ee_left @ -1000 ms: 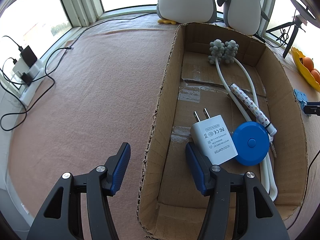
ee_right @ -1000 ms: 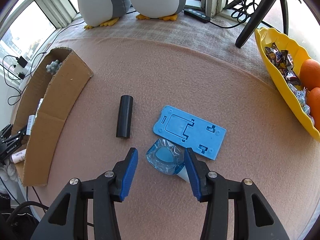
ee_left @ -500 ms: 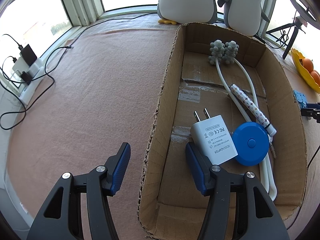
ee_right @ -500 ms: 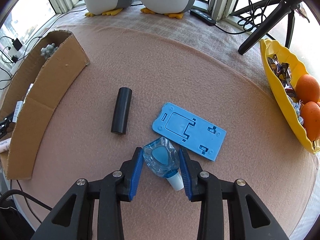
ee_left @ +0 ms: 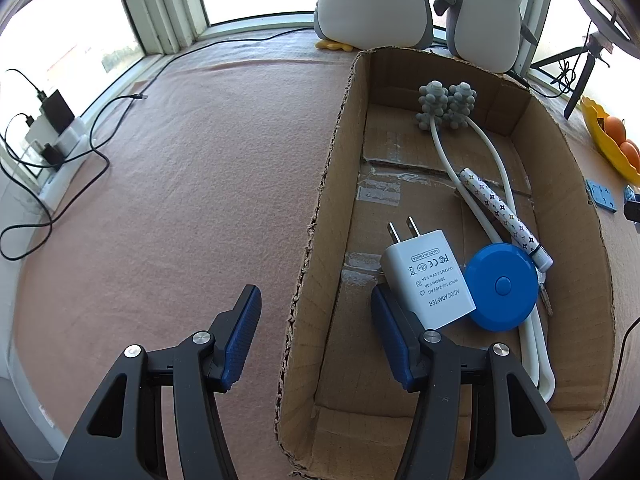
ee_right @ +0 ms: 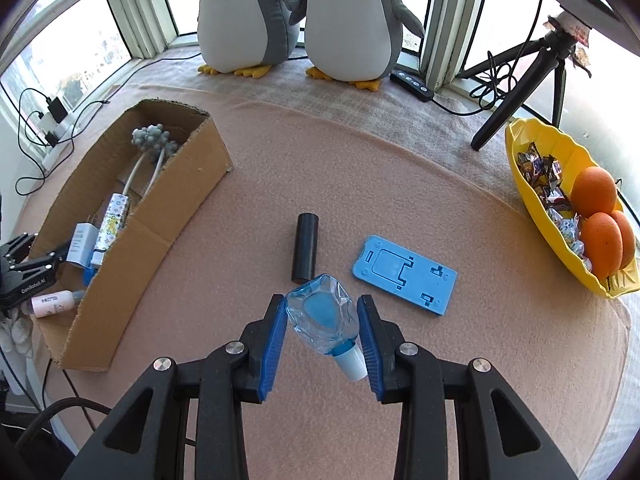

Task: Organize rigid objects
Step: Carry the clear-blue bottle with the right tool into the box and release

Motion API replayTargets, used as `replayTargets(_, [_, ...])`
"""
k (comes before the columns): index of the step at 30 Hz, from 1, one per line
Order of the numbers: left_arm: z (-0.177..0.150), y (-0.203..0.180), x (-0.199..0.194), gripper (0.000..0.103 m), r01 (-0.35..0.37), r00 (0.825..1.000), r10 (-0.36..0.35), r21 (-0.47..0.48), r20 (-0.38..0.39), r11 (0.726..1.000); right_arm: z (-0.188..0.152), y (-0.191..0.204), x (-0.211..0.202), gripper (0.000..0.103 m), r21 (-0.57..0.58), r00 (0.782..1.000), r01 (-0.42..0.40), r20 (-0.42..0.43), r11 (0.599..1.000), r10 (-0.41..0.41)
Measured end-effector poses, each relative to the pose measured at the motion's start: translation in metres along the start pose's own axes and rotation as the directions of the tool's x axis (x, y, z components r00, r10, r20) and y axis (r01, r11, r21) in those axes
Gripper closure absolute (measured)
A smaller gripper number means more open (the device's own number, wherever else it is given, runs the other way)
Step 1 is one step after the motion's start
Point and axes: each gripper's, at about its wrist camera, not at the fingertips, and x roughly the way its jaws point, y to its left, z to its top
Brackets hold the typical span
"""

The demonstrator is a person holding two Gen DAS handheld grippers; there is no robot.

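Right gripper (ee_right: 322, 338) clamped on the blue bottle (ee_right: 324, 320), jaws just closed onto it, pads pressing both flanks, bottle lifted clear of the table (ee_right: 460, 380). Left gripper (ee_left: 316, 336) apart, straddling the near wall of the box (ee_left: 320, 216), nothing pinched between the pads. Best now: keep the squeeze steady, carry high over the black cylinder (ee_right: 305, 248) and the cardboard rim, then lower into a bare patch of the box floor, clear of the adapter (ee_left: 428, 276) and the round blue case (ee_left: 500, 286). Bottle's long axis running roughly along the fingers, white cap (ee_right: 352, 365) pointing back toward the camera, broad base facing away.
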Motion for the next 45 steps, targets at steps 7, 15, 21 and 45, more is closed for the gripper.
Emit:
replayTargets(7, [-0.001, -0.001, -0.001, 0.045, -0.002, 1.000, 0.002, 0.003, 0.003, 1.000, 0.016, 0.037, -0.021, 0.071, -0.024, 0.997, -0.028, 0.067, 0.999, 0.030])
replayTargets(15, [-0.001, -0.002, -0.002, 0.045, -0.007, 1.000, 0.007, 0.005, 0.008, 1.000, 0.036, 0.084, -0.037, 0.071, -0.087, 0.990, -0.032, 0.133, 0.996, 0.044])
replayTargets(21, [-0.001, -0.002, -0.002, 0.045, -0.009, 1.000, 0.009, 0.009, 0.009, 1.000, 0.056, 0.110, -0.030, 0.071, -0.104, 0.985, -0.043, 0.159, 0.994, 0.060])
replayTargets(45, [-0.001, -0.003, -0.001, 0.045, -0.009, 1.000, 0.009, 0.011, 0.010, 1.000, 0.088, 0.159, 0.024, 0.069, -0.152, 0.991, -0.037, 0.120, 0.988, 0.055])
